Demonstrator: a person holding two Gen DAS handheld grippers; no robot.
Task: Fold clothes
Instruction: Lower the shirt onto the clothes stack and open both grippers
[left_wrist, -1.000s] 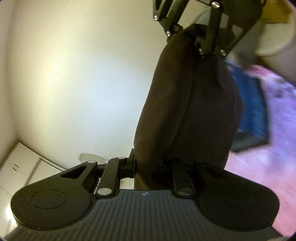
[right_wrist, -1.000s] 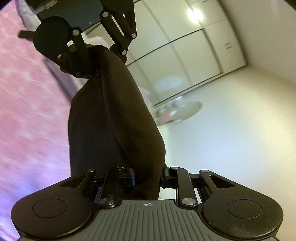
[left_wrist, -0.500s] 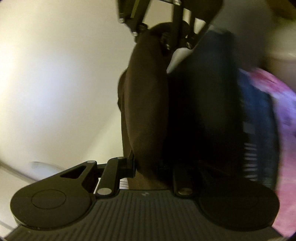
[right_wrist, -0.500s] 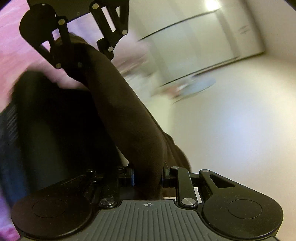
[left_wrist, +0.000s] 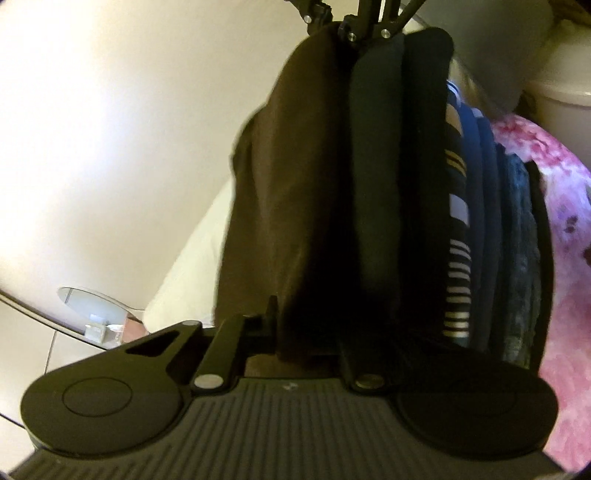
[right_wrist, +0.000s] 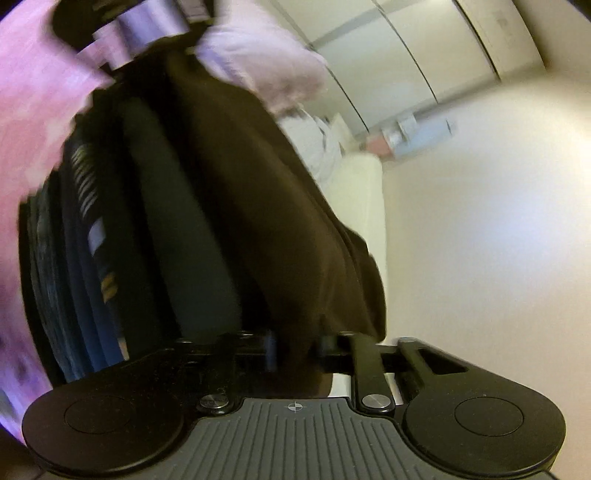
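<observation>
Brown folded garment (left_wrist: 291, 192) spans both grippers. Left gripper (left_wrist: 295, 332) jaws are closing, pinching one end of it; right gripper (right_wrist: 295, 343) jaws are closing, pinching the other end. The garment lies against a stack of folded dark clothes (left_wrist: 458, 221), beside the fingers, on pink bedding (left_wrist: 565, 229).

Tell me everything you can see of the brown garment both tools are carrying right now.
The brown garment is a plain dark brown, soft matte cloth, folded into a thick, rounded bundle with no print showing. It is stretched between the two tools: the left tool pinches one end, the right tool the other, both sets of jaws closing on the cloth. One long side lies against a stack of folded dark clothes, navy, striped and blue, on a pink floral bedspread. Its other side faces a pale wall.
</observation>
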